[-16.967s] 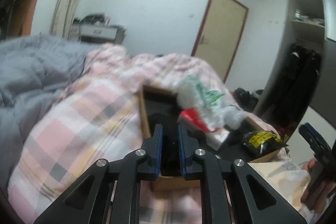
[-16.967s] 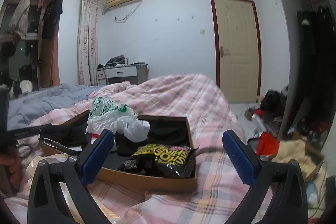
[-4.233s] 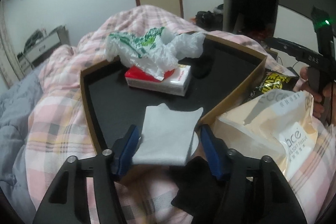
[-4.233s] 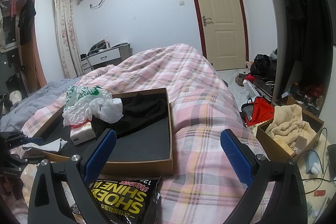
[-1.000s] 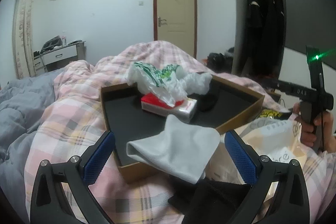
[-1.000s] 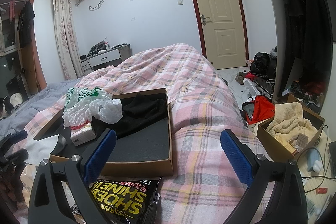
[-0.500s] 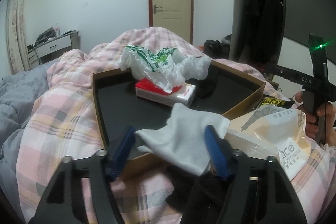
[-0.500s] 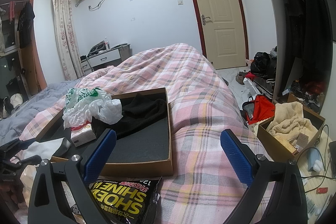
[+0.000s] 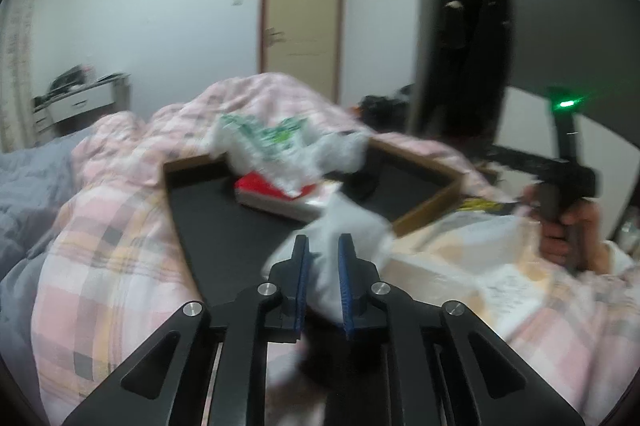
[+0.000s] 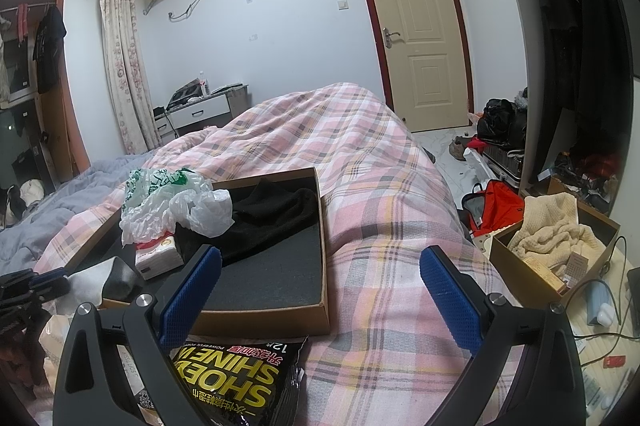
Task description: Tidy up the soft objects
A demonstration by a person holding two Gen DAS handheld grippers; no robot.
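Observation:
My left gripper (image 9: 322,246) is shut on a white cloth (image 9: 344,226) at the near corner of the shallow brown box (image 9: 424,204) on the bed. The box holds a white and green plastic bag (image 9: 280,146), a red and white tissue pack (image 9: 280,196) and a black garment (image 10: 272,214). In the right wrist view the cloth (image 10: 102,272) lies over the box's near left corner with the left gripper (image 10: 28,286) on it. My right gripper (image 10: 320,286) is open and empty over the pink plaid duvet, right of the box (image 10: 320,266).
A black and yellow snack bag (image 10: 236,374) lies in front of the box. A cream plastic bag (image 9: 480,266) lies at the box's right. Beside the bed on the floor are a box with a cream blanket (image 10: 556,230), a red bag (image 10: 500,202) and cables.
My left gripper has gone from wide open to shut on the white cloth, and the view is blurred by motion. My right gripper has stayed open in the same place.

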